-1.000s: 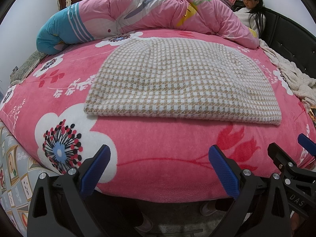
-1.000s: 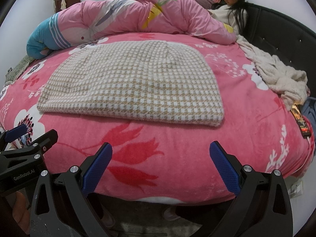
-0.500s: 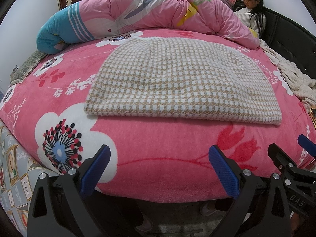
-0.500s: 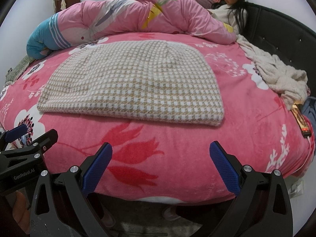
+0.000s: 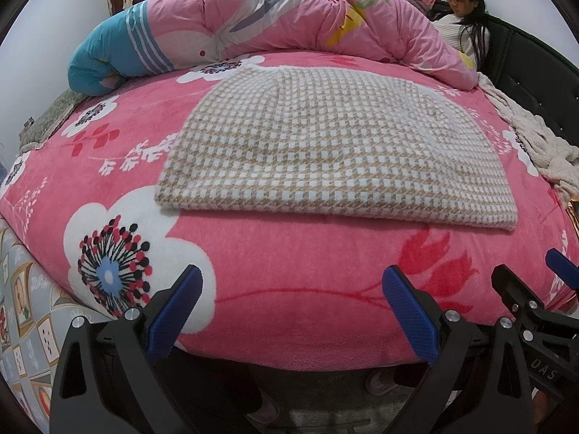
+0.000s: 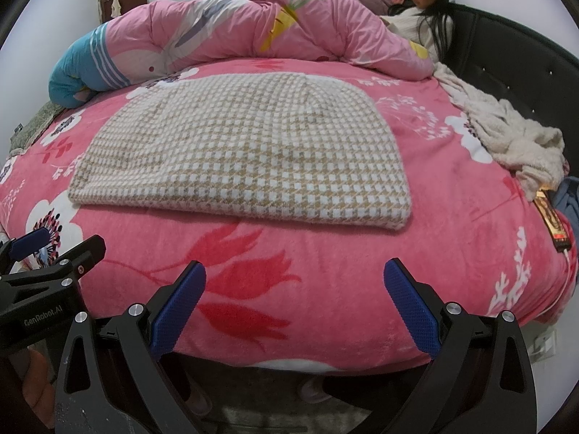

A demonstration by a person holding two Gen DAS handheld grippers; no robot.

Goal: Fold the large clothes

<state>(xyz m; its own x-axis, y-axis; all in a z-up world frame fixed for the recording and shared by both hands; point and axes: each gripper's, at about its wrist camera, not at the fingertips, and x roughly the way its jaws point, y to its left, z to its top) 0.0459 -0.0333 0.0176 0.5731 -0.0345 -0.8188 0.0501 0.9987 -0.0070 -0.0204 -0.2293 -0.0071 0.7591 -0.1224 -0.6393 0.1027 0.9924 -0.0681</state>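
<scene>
Nothing has shifted over the last second: the folded houndstooth garment (image 5: 336, 155) lies flat on the pink floral bed (image 5: 289, 289), both the left gripper (image 5: 289, 307) and right gripper (image 6: 295, 303) hovering short of it, jaws spread and empty, suggesting this fold is finished.

Beige-and-white houndstooth garment (image 5: 336, 155) (image 6: 246, 155), folded flat, mid-bed on the pink floral blanket (image 5: 289, 289)

One folded checked garment (image 5: 333, 148), one pink duvet (image 5: 289, 25), one cream blanket (image 6: 506, 137), two grippers (image 5: 293, 311) (image 6: 295, 307).
</scene>
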